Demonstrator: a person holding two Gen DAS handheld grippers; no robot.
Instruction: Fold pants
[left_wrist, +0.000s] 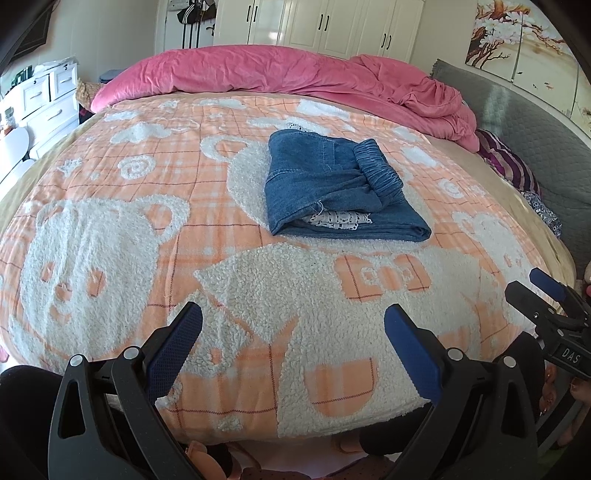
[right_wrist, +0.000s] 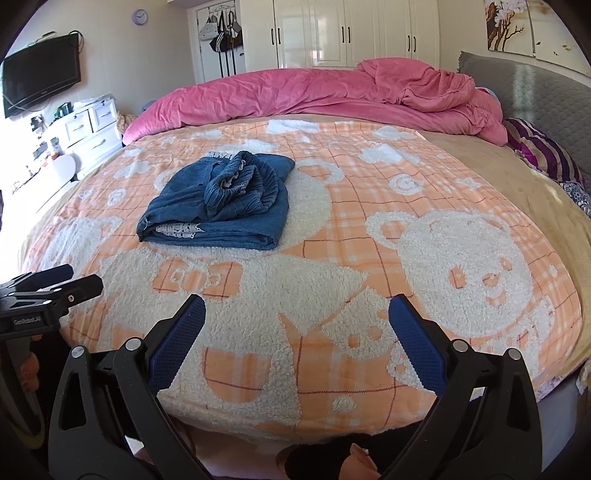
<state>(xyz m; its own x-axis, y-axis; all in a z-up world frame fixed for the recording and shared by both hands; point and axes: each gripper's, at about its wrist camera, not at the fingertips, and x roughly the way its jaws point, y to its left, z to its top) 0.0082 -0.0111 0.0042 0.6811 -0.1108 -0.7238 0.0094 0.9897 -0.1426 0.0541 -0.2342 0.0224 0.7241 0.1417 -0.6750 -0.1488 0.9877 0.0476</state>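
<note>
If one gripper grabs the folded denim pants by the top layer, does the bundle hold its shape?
Probably not. The folded denim pants are soft stacked layers with a loose elastic waistband bunched on top, so lifting one layer likely unfolds them. Pushing may drag rather than slide, since the fleece blanket looks grippy.

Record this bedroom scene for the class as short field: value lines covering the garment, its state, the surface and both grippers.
garment: blue denim pants
state: folded into a compact bundle, elastic waistband on top
surface: orange bear-pattern blanket on a bed
left gripper: open, empty, apart from the pants
right gripper: open, empty, apart from the pants
behind: pink duvet
</note>
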